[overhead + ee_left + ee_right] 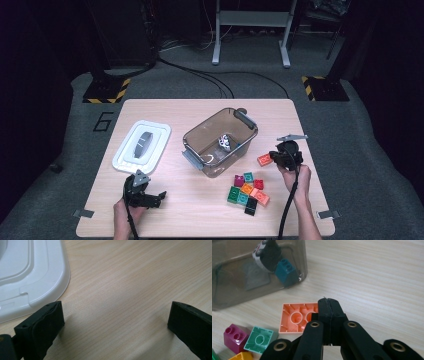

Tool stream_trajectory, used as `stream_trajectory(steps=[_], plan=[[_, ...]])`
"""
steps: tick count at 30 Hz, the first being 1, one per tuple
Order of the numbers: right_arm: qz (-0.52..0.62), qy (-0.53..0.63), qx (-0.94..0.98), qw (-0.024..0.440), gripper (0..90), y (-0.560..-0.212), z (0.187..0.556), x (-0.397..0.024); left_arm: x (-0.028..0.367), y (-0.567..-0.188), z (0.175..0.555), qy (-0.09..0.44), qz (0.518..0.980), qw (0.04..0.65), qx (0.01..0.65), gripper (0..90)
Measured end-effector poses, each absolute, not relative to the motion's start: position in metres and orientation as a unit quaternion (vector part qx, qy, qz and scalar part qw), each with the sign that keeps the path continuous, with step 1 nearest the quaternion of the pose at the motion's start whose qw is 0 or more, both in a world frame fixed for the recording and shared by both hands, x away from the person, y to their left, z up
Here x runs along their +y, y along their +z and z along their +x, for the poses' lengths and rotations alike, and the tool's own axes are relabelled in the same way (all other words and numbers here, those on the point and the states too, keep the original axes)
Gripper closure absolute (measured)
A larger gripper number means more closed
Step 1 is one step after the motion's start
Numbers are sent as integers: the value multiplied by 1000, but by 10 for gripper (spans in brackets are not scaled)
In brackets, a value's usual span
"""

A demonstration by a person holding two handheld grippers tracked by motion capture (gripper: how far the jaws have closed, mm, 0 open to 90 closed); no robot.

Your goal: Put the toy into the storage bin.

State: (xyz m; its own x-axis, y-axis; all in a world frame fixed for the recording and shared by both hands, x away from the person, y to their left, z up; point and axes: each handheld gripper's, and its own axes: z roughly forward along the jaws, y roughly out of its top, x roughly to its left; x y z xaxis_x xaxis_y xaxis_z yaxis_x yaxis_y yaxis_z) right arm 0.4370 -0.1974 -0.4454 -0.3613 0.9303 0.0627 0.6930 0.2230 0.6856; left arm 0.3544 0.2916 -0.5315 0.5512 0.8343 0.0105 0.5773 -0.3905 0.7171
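Fingers of your right gripper [328,305] are pressed together on the thin wall of the orange brick [298,317], which hangs upside down with its hollow underside facing the camera. From the high view, that brick [264,159] sits at the gripper's tip, just off the right end of the clear plastic bin [192,135], so the bin's opening lies ahead and to the left of your fingers. The brick's long axis runs across the jaws, sticking out to one side, so it may swing as you carry it. Your right hand is by far the nearer one; your left gripper [150,197] rests near the white lid [127,157], jaws spread wide around nothing.
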Motion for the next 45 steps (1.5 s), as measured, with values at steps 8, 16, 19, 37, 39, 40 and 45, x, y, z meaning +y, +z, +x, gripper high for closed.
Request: stream_trajectory(steps=[8,16,19,37,39,40,45], plan=[[537,324,754,196,900,-428,447,-200,292,-531,354,189,812,340,434,5],[535,326,751,207,900,-413,459,-203,292,-531,355,190,813,339,433,6],[541,326,748,207,900,-408,463,-203,292,-531,355,190,813,339,433,5],[538,327,740,235,900,-375,480,-205,292,-531,355,190,813,339,433,5],[539,328,738,238,900,-371,482,-204,292,-531,355,190,813,340,433,5],[537,328,739,241,900,-368,483,-204,292,-531,355,190,813,339,433,5],[535,330,737,250,900,-357,486,-202,292,-531,355,190,813,339,433,5]])
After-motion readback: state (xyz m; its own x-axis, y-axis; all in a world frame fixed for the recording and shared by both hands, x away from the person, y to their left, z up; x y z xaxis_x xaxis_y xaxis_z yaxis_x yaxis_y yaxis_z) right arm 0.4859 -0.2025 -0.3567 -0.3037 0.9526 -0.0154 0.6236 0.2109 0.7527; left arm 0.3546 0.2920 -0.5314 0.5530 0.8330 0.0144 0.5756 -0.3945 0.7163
